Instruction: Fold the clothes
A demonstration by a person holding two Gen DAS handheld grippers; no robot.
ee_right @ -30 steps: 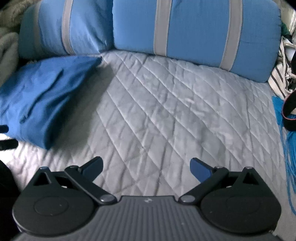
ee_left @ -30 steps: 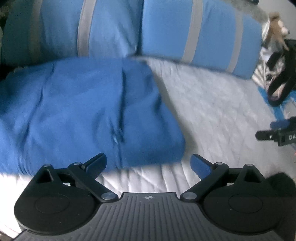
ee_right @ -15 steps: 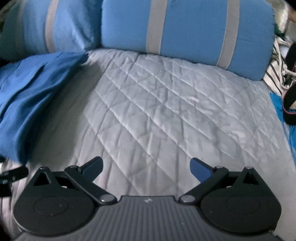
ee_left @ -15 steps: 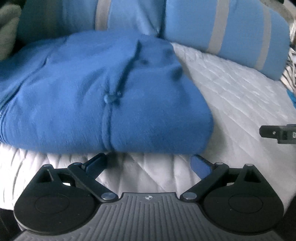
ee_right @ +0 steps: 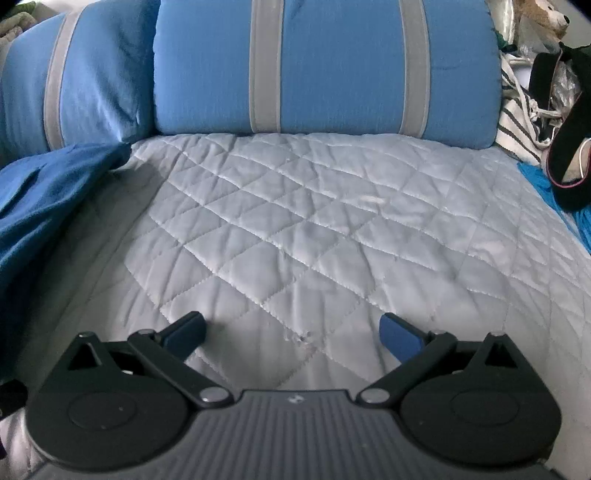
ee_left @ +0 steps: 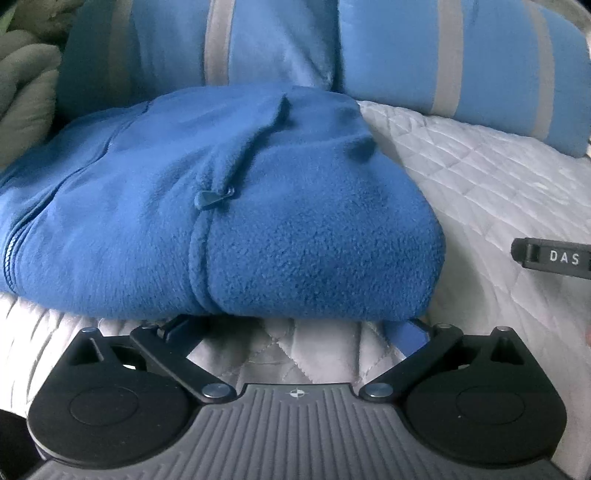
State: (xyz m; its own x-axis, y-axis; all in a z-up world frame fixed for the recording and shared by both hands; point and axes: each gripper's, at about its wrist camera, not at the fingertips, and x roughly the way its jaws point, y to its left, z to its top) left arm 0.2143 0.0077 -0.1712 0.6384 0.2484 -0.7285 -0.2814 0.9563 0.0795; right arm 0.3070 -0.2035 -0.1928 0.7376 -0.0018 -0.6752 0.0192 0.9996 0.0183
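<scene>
Fleece point(ee_left: 258, 206), blue, folded into a thick bundle, lies on the quilt point(ee_left: 480, 192) at its left side, back edge against the pillows point(ee_left: 461, 66). Zip pull point(ee_left: 212, 197) sits on top, mid-bundle; a 2nd zip runs along the far-left edge.

L gripper point(ee_left: 295, 326): jaws wide apart, low on the quilt, fingertips right at the fleece's near fold; bundle edge overhangs both tips. Contact w/ cloth: cannot tell. Nothing clamped.

R gripper point(ee_right: 293, 328): jaws wide apart, over bare quilt, holding nothing, well apart from the fleece, which shows only at the left edge of its view. Its tip, marked "DAS", pokes in at the right of the L view.

Striped bag point(ee_right: 517, 125) and soft toy point(ee_right: 546, 18) sit off the quilt's right side.
</scene>
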